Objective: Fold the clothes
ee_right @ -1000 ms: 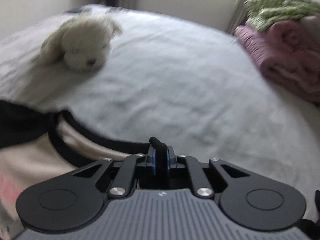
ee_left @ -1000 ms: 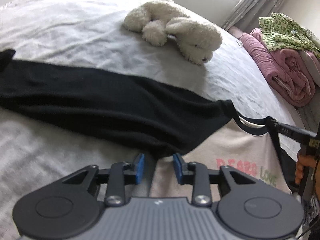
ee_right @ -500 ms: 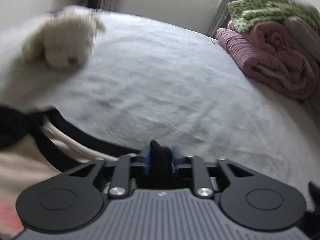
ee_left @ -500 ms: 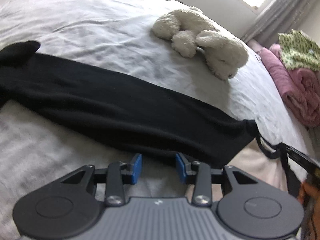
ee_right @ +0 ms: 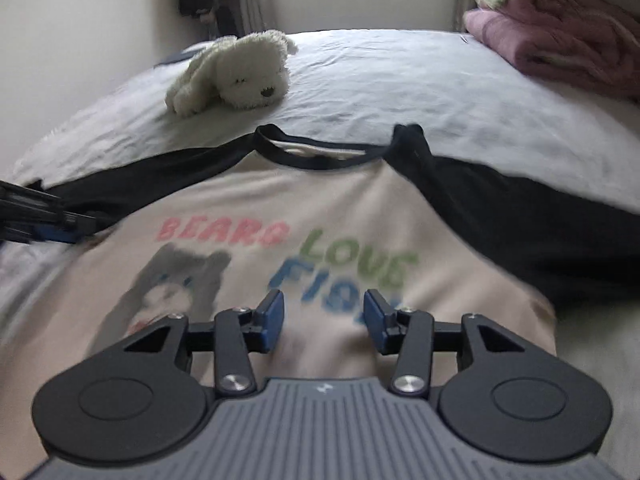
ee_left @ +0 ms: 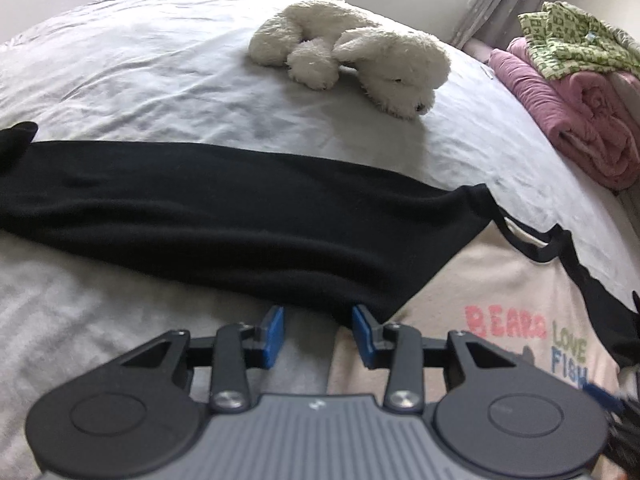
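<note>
Here, nearest the lens, the left gripper (ee_left: 318, 330) hangs with its blue pads parted and nothing between them, right at the lower edge of the shirt's black sleeve (ee_left: 224, 216). The right gripper (ee_right: 324, 320) hovers over the printed chest, its jaws opening and gripping nothing. The shirt (ee_right: 280, 240), cream with black sleeves and coloured lettering, lies face-up and spread on the white bed (ee_right: 400, 80), collar pointing away. Beyond it a white plush dog (ee_left: 352, 52) lies on the sheet, and farther right sit rolled pink blankets (ee_left: 576, 120) topped by a green patterned cloth (ee_left: 568, 40).
</note>
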`<move>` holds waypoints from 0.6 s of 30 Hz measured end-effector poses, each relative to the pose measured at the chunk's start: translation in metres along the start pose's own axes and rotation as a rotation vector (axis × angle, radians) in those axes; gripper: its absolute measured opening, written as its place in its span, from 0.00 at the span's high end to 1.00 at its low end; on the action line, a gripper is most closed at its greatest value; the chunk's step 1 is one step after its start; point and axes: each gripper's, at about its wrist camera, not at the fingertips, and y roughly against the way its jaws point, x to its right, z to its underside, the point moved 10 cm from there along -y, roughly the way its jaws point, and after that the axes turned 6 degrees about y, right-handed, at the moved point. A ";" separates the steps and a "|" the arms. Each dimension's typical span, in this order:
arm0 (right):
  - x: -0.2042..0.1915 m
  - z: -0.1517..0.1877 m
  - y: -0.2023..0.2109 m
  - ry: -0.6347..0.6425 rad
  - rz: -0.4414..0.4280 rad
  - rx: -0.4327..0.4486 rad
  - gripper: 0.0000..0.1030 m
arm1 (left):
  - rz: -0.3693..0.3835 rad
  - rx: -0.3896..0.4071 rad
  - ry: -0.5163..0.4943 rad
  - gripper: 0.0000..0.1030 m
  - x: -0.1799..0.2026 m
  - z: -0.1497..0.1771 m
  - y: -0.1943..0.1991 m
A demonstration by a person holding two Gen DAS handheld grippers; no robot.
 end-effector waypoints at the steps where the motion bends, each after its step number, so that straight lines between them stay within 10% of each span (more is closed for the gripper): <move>1: -0.001 0.007 0.006 0.000 0.007 -0.001 0.53 | -0.003 -0.001 0.004 0.63 -0.001 -0.001 0.000; 7: -0.007 0.052 0.041 0.022 0.052 0.003 0.52 | -0.040 0.006 0.025 0.83 -0.012 0.000 -0.001; 18: -0.015 0.112 0.092 0.012 0.103 -0.045 0.47 | -0.068 0.025 -0.026 0.86 -0.015 0.009 0.009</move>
